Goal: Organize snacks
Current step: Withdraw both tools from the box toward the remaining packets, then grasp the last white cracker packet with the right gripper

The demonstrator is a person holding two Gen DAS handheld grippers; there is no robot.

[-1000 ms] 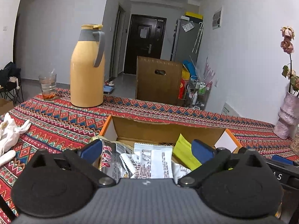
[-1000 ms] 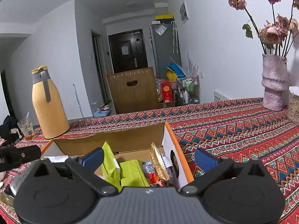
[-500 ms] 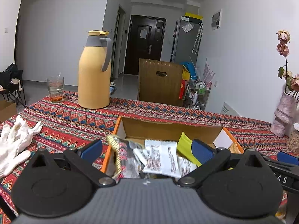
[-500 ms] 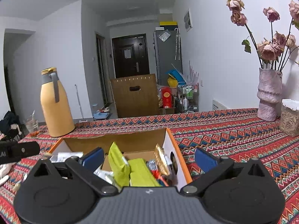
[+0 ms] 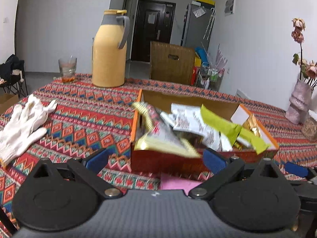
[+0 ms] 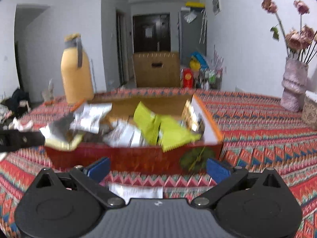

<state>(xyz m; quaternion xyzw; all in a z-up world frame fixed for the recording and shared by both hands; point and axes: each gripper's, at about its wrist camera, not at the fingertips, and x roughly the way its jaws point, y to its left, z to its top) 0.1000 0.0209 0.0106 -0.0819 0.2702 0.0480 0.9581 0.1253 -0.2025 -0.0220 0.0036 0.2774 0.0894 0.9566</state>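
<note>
A red cardboard box [image 5: 168, 161] [image 6: 134, 158] with orange rims stands on the patterned tablecloth, filled with snack packets: silver-and-white ones [image 5: 190, 119] [image 6: 89, 115], lime-green ones [image 5: 227, 129] [image 6: 158, 127] and a gold one [image 5: 251, 125]. My left gripper [image 5: 156, 158] is open, just in front of the box's near left wall, with nothing between its fingers. My right gripper [image 6: 158, 166] is open too, in front of the box's near wall. A pink packet [image 5: 176, 184] and a white packet [image 6: 136, 191] lie on the cloth under the grippers.
A yellow thermos jug [image 5: 109, 51] and a glass [image 5: 67, 69] stand at the back left. White gloves [image 5: 23, 127] lie at the left. A pink vase with dried roses [image 6: 293, 85] and a jar [image 6: 310, 111] stand at the right.
Both grippers have pulled back and risen from over the box, so its red front wall and the cloth before it now show. Both stay open.
</note>
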